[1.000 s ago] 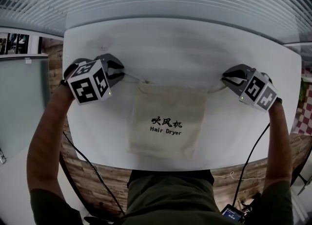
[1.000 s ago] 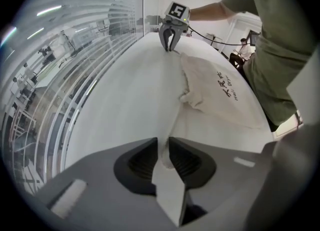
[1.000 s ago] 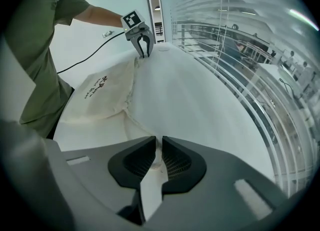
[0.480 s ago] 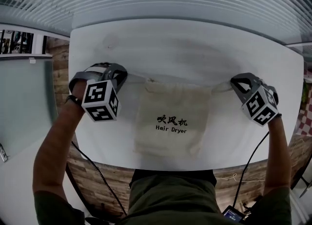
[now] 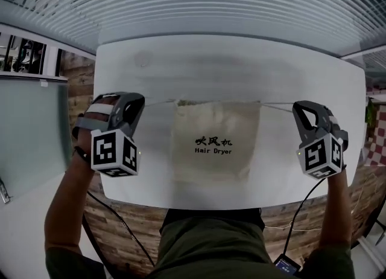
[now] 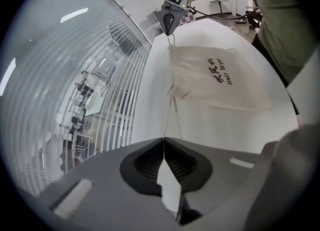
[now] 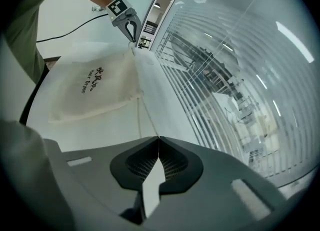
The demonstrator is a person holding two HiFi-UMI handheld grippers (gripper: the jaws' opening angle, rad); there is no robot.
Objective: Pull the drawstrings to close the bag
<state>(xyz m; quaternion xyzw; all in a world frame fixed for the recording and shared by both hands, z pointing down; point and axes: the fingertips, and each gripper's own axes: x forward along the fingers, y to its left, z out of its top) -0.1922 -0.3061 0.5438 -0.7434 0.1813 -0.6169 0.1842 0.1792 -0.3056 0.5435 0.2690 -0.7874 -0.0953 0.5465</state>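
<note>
Now, jaws just closed, the left hand-held gripper (image 5: 140,101) and right hand-held gripper (image 5: 297,108) are pinching taut drawstrings (image 5: 158,102) either side of the Hair Dryer bag (image 5: 216,145) on the worktop (image 5: 241,66), where uneven pulling is probably risking a thin cord slipping free.

Light: cool daylight through blinds (image 5: 211,0)
Shadows: faint on table (image 5: 241,66)
Edges: fisheye bending, black corners
Focus: nearest foreground soft
</note>
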